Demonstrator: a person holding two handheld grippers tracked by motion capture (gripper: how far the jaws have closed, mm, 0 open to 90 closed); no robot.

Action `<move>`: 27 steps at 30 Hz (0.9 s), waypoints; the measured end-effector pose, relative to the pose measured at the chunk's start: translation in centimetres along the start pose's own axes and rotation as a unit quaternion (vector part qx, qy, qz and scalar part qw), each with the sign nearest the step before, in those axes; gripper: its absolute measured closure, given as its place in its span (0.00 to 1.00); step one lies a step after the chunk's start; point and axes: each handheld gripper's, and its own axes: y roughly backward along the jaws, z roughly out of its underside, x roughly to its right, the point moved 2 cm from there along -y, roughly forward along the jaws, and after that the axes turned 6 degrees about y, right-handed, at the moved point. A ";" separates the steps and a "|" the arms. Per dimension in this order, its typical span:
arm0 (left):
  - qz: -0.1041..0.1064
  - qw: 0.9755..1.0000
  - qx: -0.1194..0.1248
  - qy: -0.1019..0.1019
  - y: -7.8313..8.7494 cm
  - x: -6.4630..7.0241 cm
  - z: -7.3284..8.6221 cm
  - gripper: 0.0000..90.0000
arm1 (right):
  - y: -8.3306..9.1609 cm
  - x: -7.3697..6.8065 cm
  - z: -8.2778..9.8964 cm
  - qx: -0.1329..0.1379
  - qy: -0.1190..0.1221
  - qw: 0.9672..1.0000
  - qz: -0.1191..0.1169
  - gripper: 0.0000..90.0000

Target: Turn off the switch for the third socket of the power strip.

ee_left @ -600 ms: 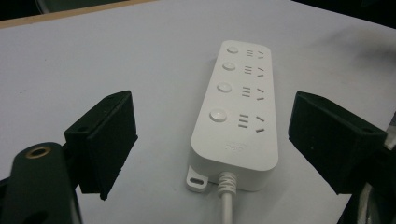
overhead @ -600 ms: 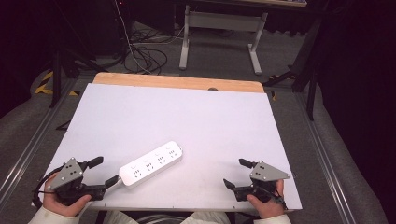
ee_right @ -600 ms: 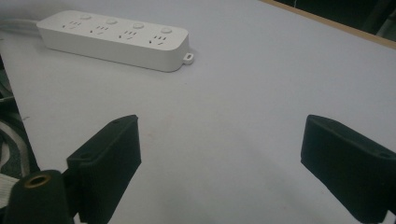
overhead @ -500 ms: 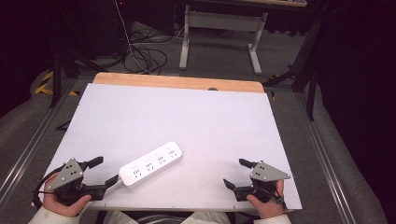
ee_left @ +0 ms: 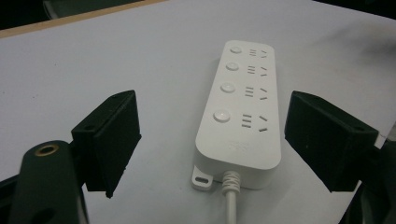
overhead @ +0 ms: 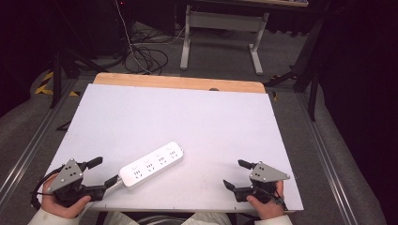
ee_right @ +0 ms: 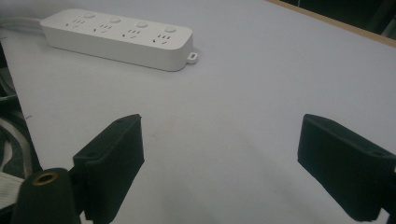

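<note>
A white power strip (overhead: pixel 151 164) with several sockets lies slantwise on the white table top (overhead: pixel 187 112), near the front edge. My left gripper (overhead: pixel 104 171) sits at the front left, open, its jaws level with the strip's cable end without touching it. In the left gripper view the power strip (ee_left: pixel 240 107) lies ahead between the spread jaws of the left gripper (ee_left: pixel 219 130), and its white cable (ee_left: pixel 229 205) runs back toward me. My right gripper (overhead: pixel 234 174) rests at the front right, open and holding nothing. The right gripper view shows the power strip (ee_right: pixel 116 37) farther off, beyond that gripper (ee_right: pixel 233 154).
The table has a wooden strip (overhead: pixel 178 82) along its far edge. Behind it on the floor lie black cables (overhead: pixel 145 51) and the legs of a grey desk frame (overhead: pixel 220 28). Metal rails (overhead: pixel 33 145) run along both sides of the table.
</note>
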 end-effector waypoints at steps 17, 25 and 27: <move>0.006 0.999 -0.027 -0.023 0.5 0.4 -1.7 0.35 | -0.2 0.0 0.0 -0.006 0.002 1.000 0.000 0.17; 0.028 0.999 -0.040 -0.007 -0.2 0.7 -2.9 0.39 | -0.3 -0.1 0.0 -0.008 0.003 1.000 -0.001 0.17; 0.033 0.998 -0.044 -0.003 -0.6 0.8 -3.3 0.39 | -0.3 -0.1 0.0 -0.009 0.004 1.000 -0.001 0.17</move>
